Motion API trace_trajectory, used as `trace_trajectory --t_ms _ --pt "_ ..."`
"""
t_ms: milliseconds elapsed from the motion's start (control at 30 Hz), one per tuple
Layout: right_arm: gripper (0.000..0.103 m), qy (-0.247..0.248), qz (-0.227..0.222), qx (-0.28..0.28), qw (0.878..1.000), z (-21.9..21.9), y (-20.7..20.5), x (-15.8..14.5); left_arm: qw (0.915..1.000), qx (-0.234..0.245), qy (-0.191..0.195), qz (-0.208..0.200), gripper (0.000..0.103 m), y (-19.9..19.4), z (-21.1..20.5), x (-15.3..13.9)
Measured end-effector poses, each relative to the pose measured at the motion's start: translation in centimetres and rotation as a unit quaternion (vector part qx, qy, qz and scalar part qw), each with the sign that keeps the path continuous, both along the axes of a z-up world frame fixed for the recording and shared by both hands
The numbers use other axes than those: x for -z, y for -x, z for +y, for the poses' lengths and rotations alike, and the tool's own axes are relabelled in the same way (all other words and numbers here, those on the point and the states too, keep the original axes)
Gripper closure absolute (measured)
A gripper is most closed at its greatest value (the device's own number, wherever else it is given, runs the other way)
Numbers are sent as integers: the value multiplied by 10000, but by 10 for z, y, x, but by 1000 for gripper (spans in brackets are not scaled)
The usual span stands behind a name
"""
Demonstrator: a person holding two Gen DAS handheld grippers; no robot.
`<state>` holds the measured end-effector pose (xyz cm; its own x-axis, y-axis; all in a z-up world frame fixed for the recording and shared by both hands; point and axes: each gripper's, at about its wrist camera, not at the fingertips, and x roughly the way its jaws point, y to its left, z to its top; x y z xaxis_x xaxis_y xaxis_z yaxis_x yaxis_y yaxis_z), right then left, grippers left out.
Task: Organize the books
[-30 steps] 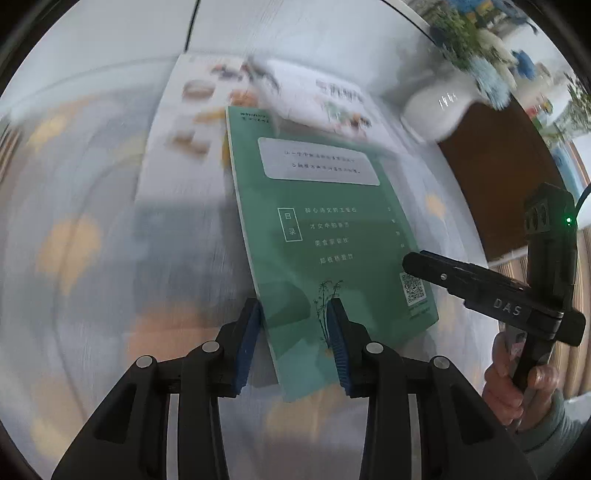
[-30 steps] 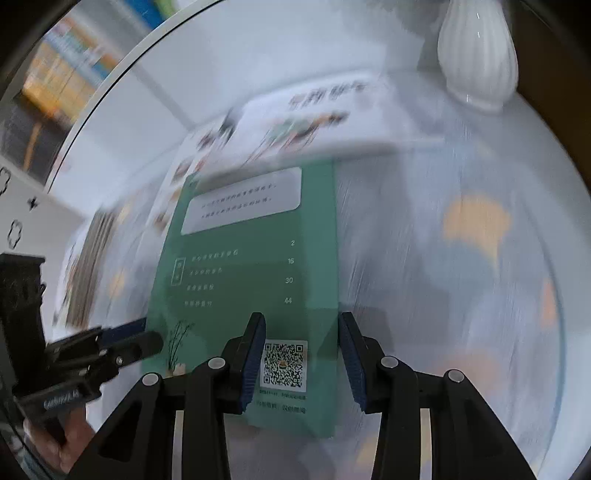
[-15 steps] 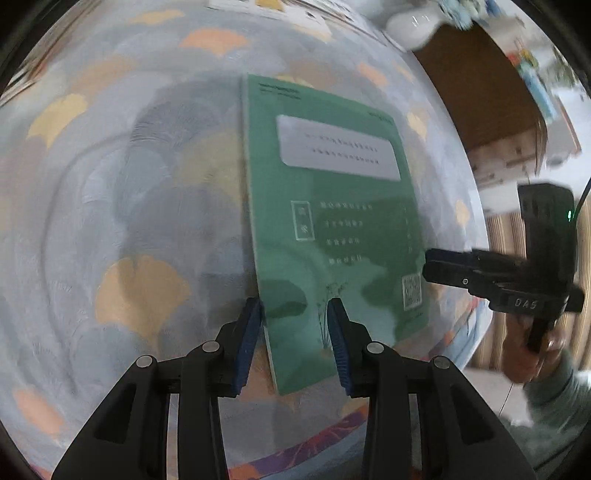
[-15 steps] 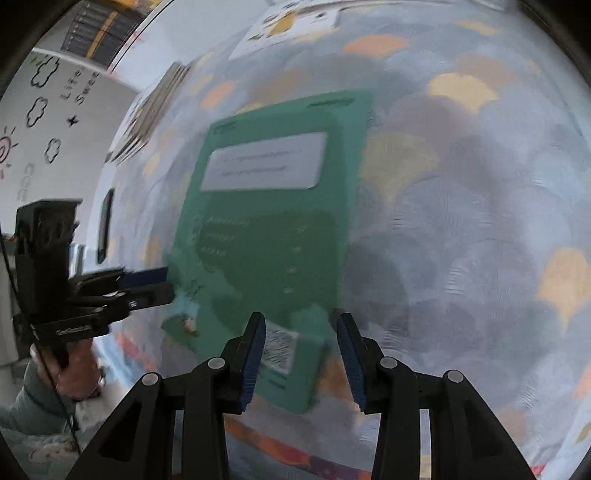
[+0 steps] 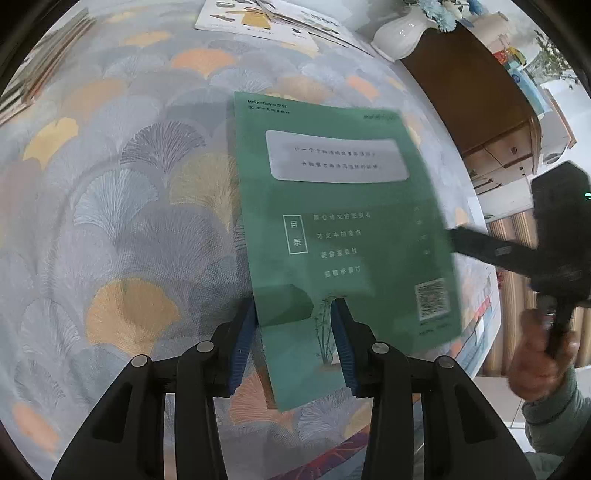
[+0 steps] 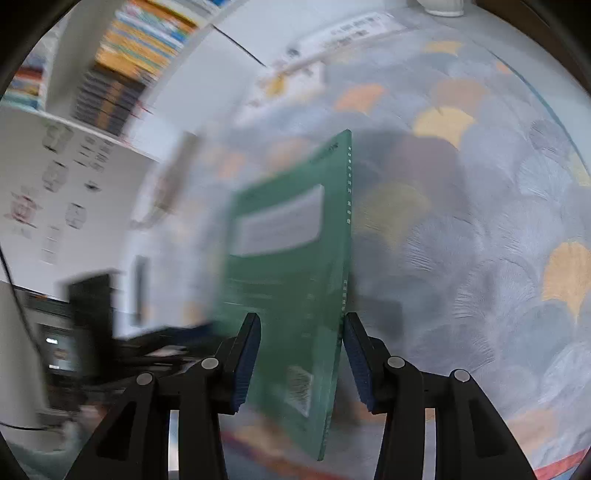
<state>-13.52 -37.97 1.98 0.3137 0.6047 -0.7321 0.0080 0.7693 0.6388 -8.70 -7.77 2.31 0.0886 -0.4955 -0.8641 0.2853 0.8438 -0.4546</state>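
Note:
A thin green book [image 5: 343,221] with a pale label and a QR code hangs just above the leaf-patterned tablecloth [image 5: 122,206], casting a shadow. Its near left corner sits between the blue pads of my left gripper [image 5: 293,321], whose jaws are opening while the pads still touch it. In the right wrist view the same book [image 6: 288,277] stands nearly edge-on, slanted across the gap of my right gripper [image 6: 301,332]. Those jaws are opening too, with the spine against the right pad. The right gripper [image 5: 480,247], blurred, reaches in at the book's right edge.
Open picture books [image 5: 266,18] lie at the far edge beside a white vase [image 5: 402,33]. A stack of books [image 5: 37,55] sits far left. A brown cabinet [image 5: 480,92] stands beyond the table on the right. A hand [image 5: 535,365] holds the right gripper. Bookshelves [image 6: 140,44] line the wall.
Both grippers carried the green book away from the picture books toward the table's near edge. In the right wrist view the book has since swung from flat to nearly edge-on.

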Motion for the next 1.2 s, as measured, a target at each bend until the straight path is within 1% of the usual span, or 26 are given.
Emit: trace_trajectory --t_ms 67,133,200,267,300,367,433,467,567,633,667,700,733,800,833,867,900,933,967,1000,1033,1067,1100,1133,1200 --pt "57 -576 -122 31 9983 0 -1 -16 9996 -128 202 155 66 -4 8 2" --pt "58 -945 -249 14 9952 8 -4 -32 9993 -263 205 168 69 -5 15 0" --pt "58 -972 -424 -139 9943 25 -7 -51 9990 -430 104 -48 69 -4 29 -11" --pt "58 -980 -573 -336 9930 41 -10 -66 9969 -742 156 -213 69 -4 55 -26" --pt "58 -969 -661 -472 9920 57 -12 -75 9954 -907 163 -272 69 -4 69 -33" --pt "58 -971 -756 -696 9900 87 -18 -86 9896 -1351 93 -488 69 -2 105 -51" --pt "57 -1128 -779 -986 9856 122 -27 -91 9817 -1782 32 -674 69 0 138 -66" --pt "57 -1136 -752 -1068 9849 136 -31 -90 9761 -2037 -20 -759 69 1 159 -74" --pt "57 -1070 -480 -1420 9829 183 -40 -79 9625 -2535 -235 -934 69 8 211 -88" --pt "56 -890 -414 -1601 9822 205 -39 -74 9591 -2647 -326 -949 67 11 232 -90" --pt "54 -710 -443 -1657 9826 211 -37 -72 9590 -2657 -344 -921 67 11 237 -88" --pt "45 -386 -477 -1672 9840 218 -34 -70 9599 -2638 -346 -880 67 13 243 -85" --pt "40 -207 -487 -1636 9851 218 -33 -66 9631 -2553 -324 -784 66 13 243 -78" --pt "40 460 -401 -1547 9861 222 -33 -51 9700 -2338 -334 -574 62 10 231 -62" --pt "40 759 -359 -1526 9847 222 -31 -43 9722 -2262 -352 -496 62 9 223 -57" --pt "40 1159 -293 -1483 9817 224 -31 -32 9760 -2119 -335 -375 62 7 213 -46" --pt "44 1376 -229 -1457 9794 224 -32 -25 9785 -2019 -322 -280 62 7 205 -38" --pt "54 1562 -146 -1440 9771 227 -33 -15 9803 -1934 -362 -170 62 3 197 -26" --pt "60 1631 -105 -1421 9763 228 -33 -8 9809 -1895 -403 -148 62 3 191 -20" --pt "68 1687 -103 -1331 9766 230 -31 -1 9816 -1846 -477 -143 64 2 185 -13" --pt "71 1734 -115 -1277 9765 229 -30 3 9818 -1823 -512 -140 64 3 183 -9" --pt "72 1856 -121 -1196 9752 231 -28 8 9825 -1774 -557 -123 64 3 179 -4" --pt "72 1978 -126 -1138 9735 232 -25 11 9836 -1703 -586 -81 68 3 177 0" --pt "72 2078 -143 -1127 9716 233 -22 15 9859 -1566 -583 -29 68 3 173 5" --pt "72 2042 -67 -1174 9718 235 -17 21 9891 -1384 -497 -117 68 5 169 4"
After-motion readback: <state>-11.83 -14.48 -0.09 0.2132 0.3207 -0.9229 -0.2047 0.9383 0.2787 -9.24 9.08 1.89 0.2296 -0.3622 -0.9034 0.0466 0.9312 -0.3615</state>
